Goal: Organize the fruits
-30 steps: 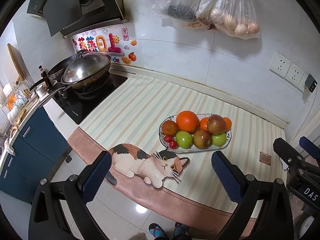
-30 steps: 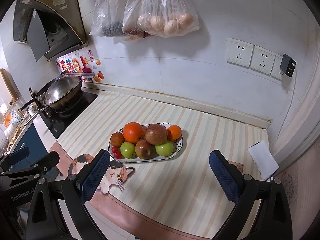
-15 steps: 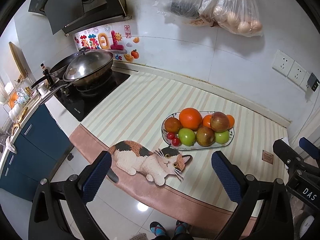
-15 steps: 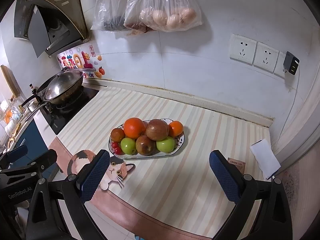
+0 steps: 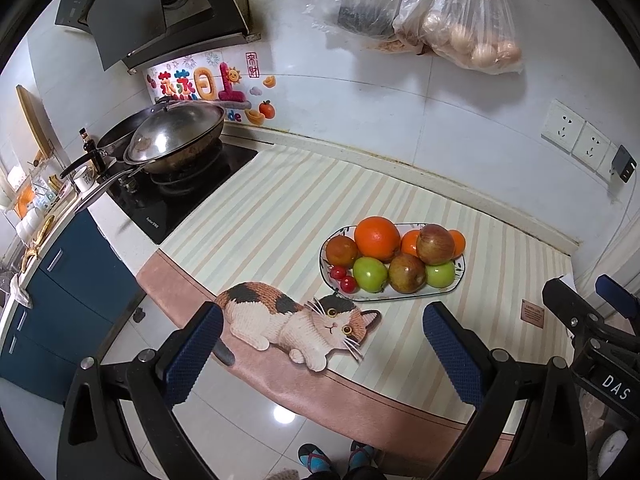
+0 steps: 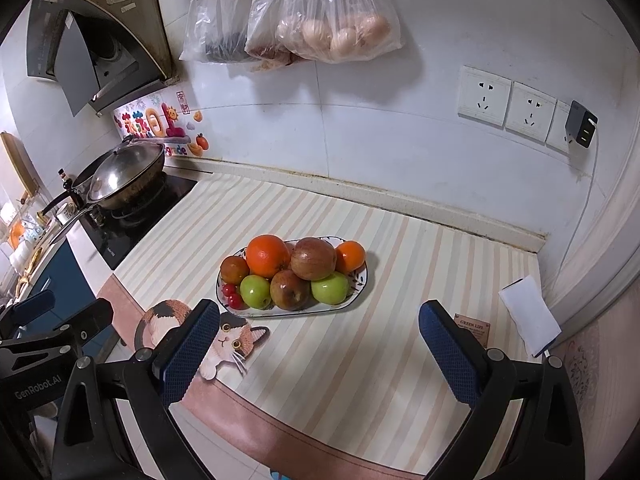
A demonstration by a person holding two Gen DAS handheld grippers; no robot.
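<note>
A patterned oval plate sits mid-counter on a striped mat, heaped with fruit. A large orange, a reddish apple, two green apples, smaller oranges and cherry tomatoes are piled on it. My left gripper hangs open before the counter's front edge, short of the plate, holding nothing. Nearer the counter, my right gripper is open over the mat, also empty.
A lidded wok rests on a black hob at the left. Bags of eggs hang on the tiled wall. A cat-shaped mat lies at the counter edge; a white paper and small card lie right.
Both grippers have drifted slightly toward the counter and up; the plate sits a bit lower-centre in the views. Fruit has not moved, and both grippers stay open.
</note>
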